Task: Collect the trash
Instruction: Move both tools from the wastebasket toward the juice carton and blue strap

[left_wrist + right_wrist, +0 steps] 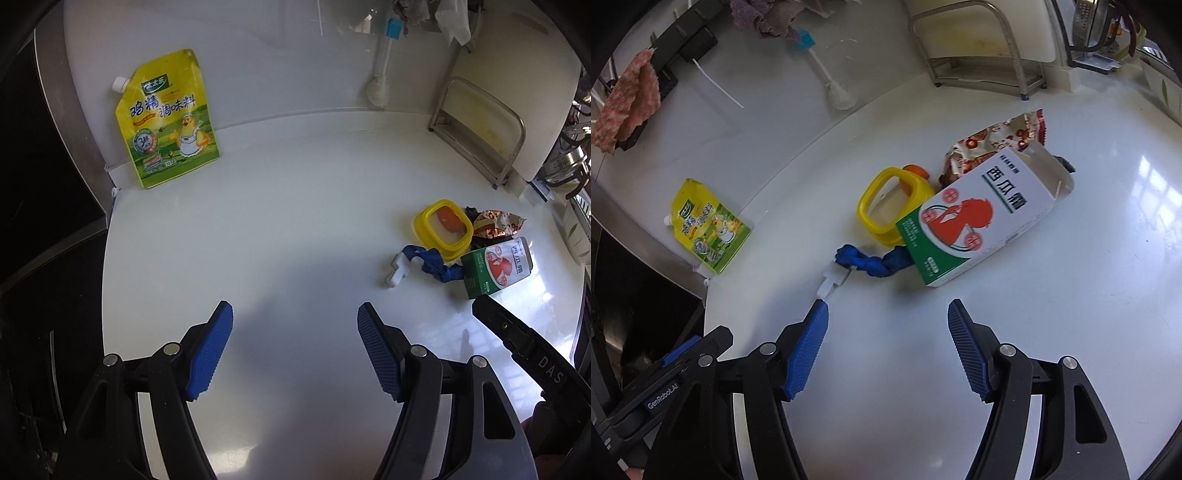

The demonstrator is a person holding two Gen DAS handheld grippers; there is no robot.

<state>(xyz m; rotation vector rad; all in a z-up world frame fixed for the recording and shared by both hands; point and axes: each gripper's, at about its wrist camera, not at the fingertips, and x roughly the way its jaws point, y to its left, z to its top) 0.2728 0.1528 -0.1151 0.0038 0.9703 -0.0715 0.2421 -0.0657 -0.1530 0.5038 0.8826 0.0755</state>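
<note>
The jaws of both grippers stand wide apart and empty. The right gripper (pixel 888 314) is nearer: the carton (pixel 975 218) lies on the bench (pixel 1071 295) just ahead of its jaws, long axis slanting up-right. The left gripper (pixel 295 314) has it far right.

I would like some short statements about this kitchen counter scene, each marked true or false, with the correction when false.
1. The left gripper holds the green and white cardboard box. False: it is open and holds nothing.
2. The yellow stand-up seasoning pouch leans against the back wall, apart from the other items. True.
3. The twisted blue strip lies beside the small white plastic piece. True.
4. The yellow plastic ring sits on top of the box. False: it sits on the white counter, beside the box.
5. The right gripper is open. True.
</note>
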